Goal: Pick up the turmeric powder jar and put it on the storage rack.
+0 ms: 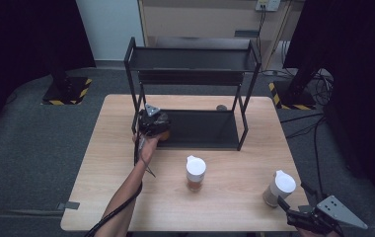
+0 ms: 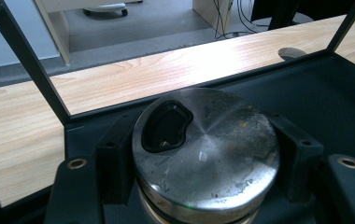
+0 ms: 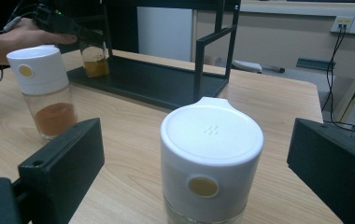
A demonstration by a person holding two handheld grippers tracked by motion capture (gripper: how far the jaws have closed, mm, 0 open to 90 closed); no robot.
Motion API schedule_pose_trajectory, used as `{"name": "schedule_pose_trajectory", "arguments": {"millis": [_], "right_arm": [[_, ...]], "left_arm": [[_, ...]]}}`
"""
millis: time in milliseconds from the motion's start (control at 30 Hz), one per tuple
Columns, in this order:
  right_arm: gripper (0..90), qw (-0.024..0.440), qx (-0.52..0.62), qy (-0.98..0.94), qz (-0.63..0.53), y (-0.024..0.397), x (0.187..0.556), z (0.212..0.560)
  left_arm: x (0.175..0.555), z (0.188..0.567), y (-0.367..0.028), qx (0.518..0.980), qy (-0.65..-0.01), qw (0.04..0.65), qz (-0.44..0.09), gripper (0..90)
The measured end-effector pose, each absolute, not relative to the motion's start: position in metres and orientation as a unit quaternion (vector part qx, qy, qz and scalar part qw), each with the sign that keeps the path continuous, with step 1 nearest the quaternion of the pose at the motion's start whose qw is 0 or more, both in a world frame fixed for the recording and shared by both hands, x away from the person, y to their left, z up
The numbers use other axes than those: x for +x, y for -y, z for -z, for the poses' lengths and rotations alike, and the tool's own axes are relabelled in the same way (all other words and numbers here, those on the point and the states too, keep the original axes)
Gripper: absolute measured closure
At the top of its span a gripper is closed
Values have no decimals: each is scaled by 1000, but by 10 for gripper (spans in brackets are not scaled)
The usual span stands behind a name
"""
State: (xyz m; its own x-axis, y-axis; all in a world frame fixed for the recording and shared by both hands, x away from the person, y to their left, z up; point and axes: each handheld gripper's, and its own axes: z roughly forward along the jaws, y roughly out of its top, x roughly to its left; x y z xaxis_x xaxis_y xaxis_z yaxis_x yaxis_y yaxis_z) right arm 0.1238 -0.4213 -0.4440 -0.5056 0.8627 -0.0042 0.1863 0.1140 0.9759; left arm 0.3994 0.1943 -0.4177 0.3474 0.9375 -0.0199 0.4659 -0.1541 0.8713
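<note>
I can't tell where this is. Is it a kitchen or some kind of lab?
Probably a lab or recording room, not a kitchen: the wooden table stands on grey carpet between black stands with hazard-striped bases, and loose cables run to wall sockets.

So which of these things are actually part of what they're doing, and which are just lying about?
Part of the job:
- steel-lidded jar, clamped in the left gripper on the rack's bottom shelf
- black rack
- white-capped jar between the open jaws of the right gripper
- middle white-capped jar, probably waiting its turn

Just lying about:
- small grey disc on the table behind the rack
- wall sockets and cables
</note>
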Motion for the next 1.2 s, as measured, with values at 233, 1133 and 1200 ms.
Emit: {"name": "schedule_pose_trajectory", "arguments": {"millis": [233,1133,1200], "right_arm": [[40,312,387,-678,-541,421,124,444],[39,311,386,-678,-542,421,124,444],[39,311,386,-678,-542,421,123,444]], "left_arm": [[398,420,-193,705,-494,421,-286,338],[398,387,-189,707,-471,443,-286,5],[395,383,-191,705,-466,448,-292,3]]}}
